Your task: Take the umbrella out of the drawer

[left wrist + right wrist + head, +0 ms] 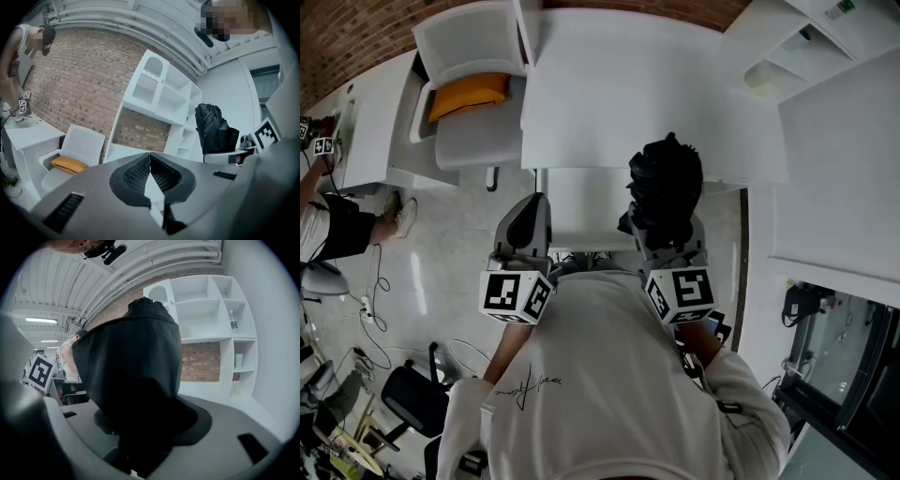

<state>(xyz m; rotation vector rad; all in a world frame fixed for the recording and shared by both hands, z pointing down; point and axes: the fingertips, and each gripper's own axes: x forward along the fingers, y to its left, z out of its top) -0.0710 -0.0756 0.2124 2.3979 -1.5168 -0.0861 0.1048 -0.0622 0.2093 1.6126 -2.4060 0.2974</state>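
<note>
so the umbrella (133, 366) is black, folded up into a bundle, and it's sitting right in the right claw (661, 239), which is clamped around its lower part. from where i'm standing it's held up in the air over the front edge of the white table (619, 94), touching nothing but the claw, fabric end pointing up and away from the person

the left claw (150, 176) is just beside it with its jaws pressed together and nothing between them, pointing roughly level at the same table edge. both claws have those marker cubes at the back, left cube (514, 295) and right cube (680, 292), close to the person's chest

there's a white boxy part under the table edge between the two claws, can't tell if that's the drawer or not

further out: a white chair (473, 84) with an orange cushion (469, 94) on its seat off to the left of the table, a white shelf unit (211, 324) against a brick wall (79, 89) with a small bottle (232, 320) in one of the cubbies, and another person (328, 220) way over at the left by a second desk
</note>
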